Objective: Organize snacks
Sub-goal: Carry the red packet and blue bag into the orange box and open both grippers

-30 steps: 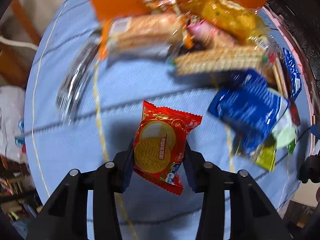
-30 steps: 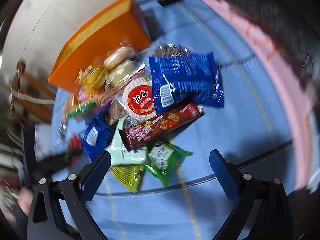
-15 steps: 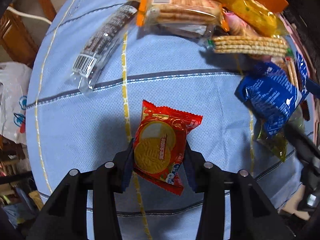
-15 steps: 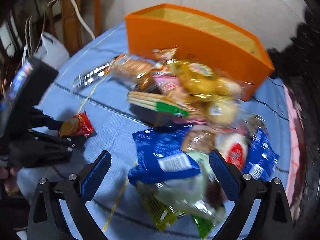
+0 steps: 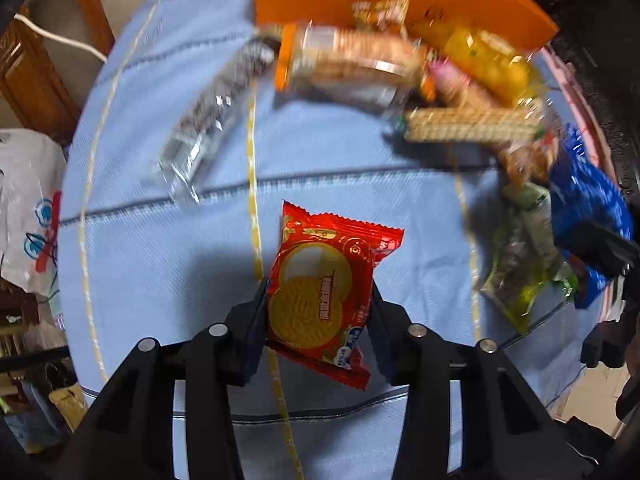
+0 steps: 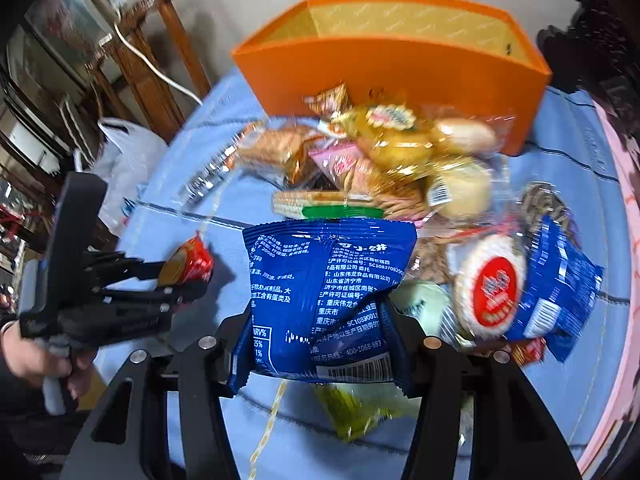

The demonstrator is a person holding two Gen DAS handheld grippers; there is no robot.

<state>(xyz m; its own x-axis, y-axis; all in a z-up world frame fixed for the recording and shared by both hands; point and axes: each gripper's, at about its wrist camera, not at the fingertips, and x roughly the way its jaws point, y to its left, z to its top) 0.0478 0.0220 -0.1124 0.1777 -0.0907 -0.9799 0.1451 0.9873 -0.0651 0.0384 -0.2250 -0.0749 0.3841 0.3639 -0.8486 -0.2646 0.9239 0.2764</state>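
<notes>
My left gripper (image 5: 318,312) is shut on a red cookie packet (image 5: 320,276) and holds it above the blue tablecloth (image 5: 160,260); the right wrist view shows that packet (image 6: 192,260) at the left. My right gripper (image 6: 320,320) is closing, and its jaws press on the lower part of a blue snack packet (image 6: 320,272), which crumples between them. Behind it lies a pile of mixed snacks (image 6: 380,160). An open orange box (image 6: 400,64) stands at the far side of the pile, and nothing shows inside it.
A long clear-wrapped bar (image 5: 216,120) lies apart at the pile's left. A round cracker with a red label (image 6: 492,292) and a second blue packet (image 6: 560,280) lie at the right. A white plastic bag (image 5: 28,208) and wooden furniture (image 6: 152,64) stand beyond the table's left edge.
My right gripper swung round to face the orange box and closed from wide open onto the blue packet. The left gripper kept the red packet and drifted slightly over the cloth.
</notes>
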